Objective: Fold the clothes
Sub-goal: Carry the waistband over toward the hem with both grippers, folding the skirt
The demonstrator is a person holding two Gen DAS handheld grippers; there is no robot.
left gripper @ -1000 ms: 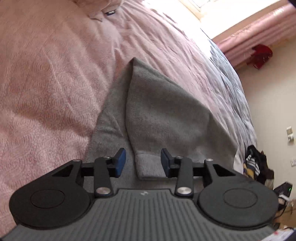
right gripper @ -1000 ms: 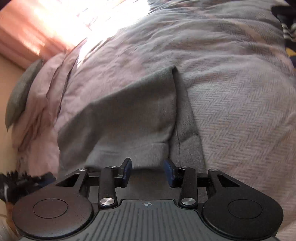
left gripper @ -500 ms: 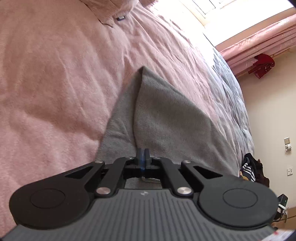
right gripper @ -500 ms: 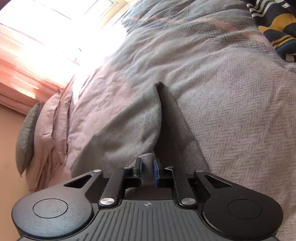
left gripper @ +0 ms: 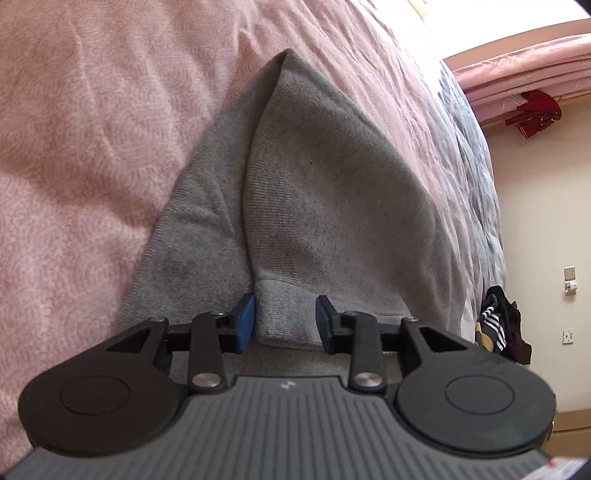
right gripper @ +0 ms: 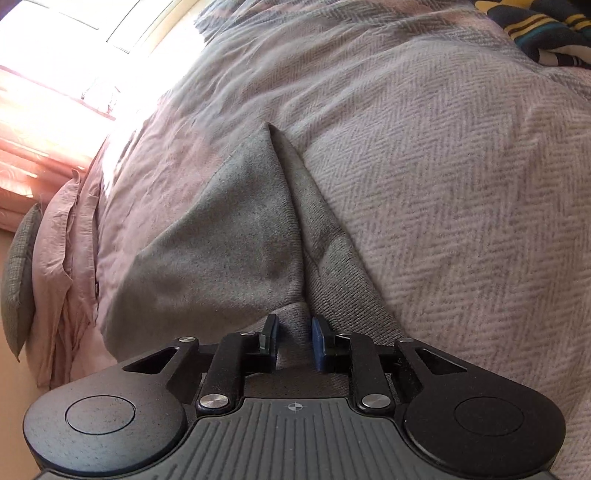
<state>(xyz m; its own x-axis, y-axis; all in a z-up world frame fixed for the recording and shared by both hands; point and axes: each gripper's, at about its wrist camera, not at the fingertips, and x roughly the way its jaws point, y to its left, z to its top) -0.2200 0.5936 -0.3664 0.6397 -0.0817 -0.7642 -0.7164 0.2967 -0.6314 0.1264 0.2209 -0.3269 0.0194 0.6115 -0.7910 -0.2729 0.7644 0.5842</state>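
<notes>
A grey knit garment (left gripper: pixel 332 192) lies on the bed with one panel folded over another, meeting in a point at the far end. In the left wrist view its ribbed cuff (left gripper: pixel 284 314) sits between the blue pads of my left gripper (left gripper: pixel 285 321), which stands open and wide of the cloth. The right wrist view shows the same grey garment (right gripper: pixel 236 236) with a fold line running away from me. My right gripper (right gripper: pixel 294 339) is open part-way, with a bunch of the grey fabric lying between its pads.
A pink blanket (left gripper: pixel 92 129) covers the bed to the left, and a herringbone throw (right gripper: pixel 443 184) to the right. Striped dark clothes (right gripper: pixel 546 26) lie at the far right. A grey cushion (right gripper: pixel 20 273) and a pink pillow lie by the bright window.
Both grippers closed on the grey fabric half a second ago and have since opened, the left fully and the right part-way. The folded panel now lies flatter on the bed.
</notes>
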